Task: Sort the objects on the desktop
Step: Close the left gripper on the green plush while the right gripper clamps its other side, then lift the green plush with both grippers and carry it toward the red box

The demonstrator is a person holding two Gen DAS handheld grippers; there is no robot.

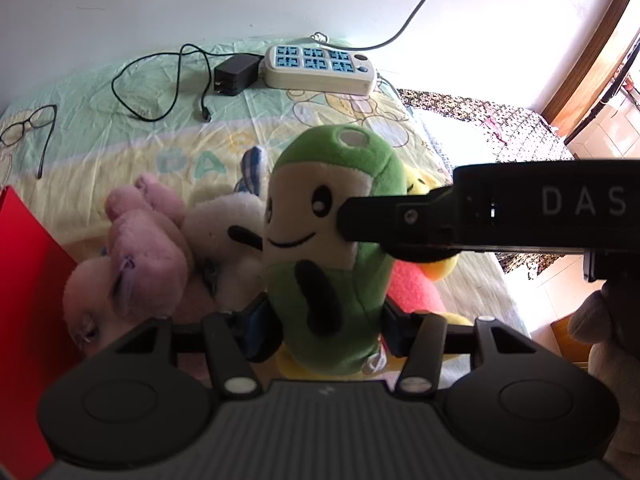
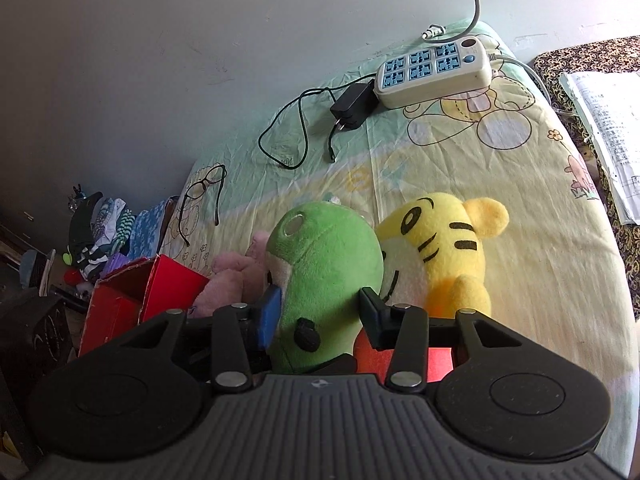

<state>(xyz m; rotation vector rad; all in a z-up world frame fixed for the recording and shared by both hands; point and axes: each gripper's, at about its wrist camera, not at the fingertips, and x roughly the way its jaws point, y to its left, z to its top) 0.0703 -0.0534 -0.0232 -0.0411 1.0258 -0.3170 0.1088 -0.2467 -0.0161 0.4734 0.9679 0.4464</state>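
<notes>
A green plush toy (image 1: 332, 240) with a white smiling face stands upright in a heap of plush toys on the bed sheet. My left gripper (image 1: 326, 328) is shut on its lower body, a pad pressing on either side. In the right wrist view the same green toy (image 2: 328, 264) sits between the blue and black pads of my right gripper (image 2: 320, 316), which press on its sides. From the right of the left wrist view, one of the right gripper's fingers (image 1: 372, 216) lies against the toy's face.
A pink plush (image 1: 144, 248), a white plush (image 1: 224, 232) and a yellow tiger plush (image 2: 444, 248) crowd around the green toy. An open red box (image 2: 132, 300) stands at the left. A power strip (image 1: 320, 68), black adapter (image 1: 236, 74) and glasses (image 1: 28, 128) lie further back.
</notes>
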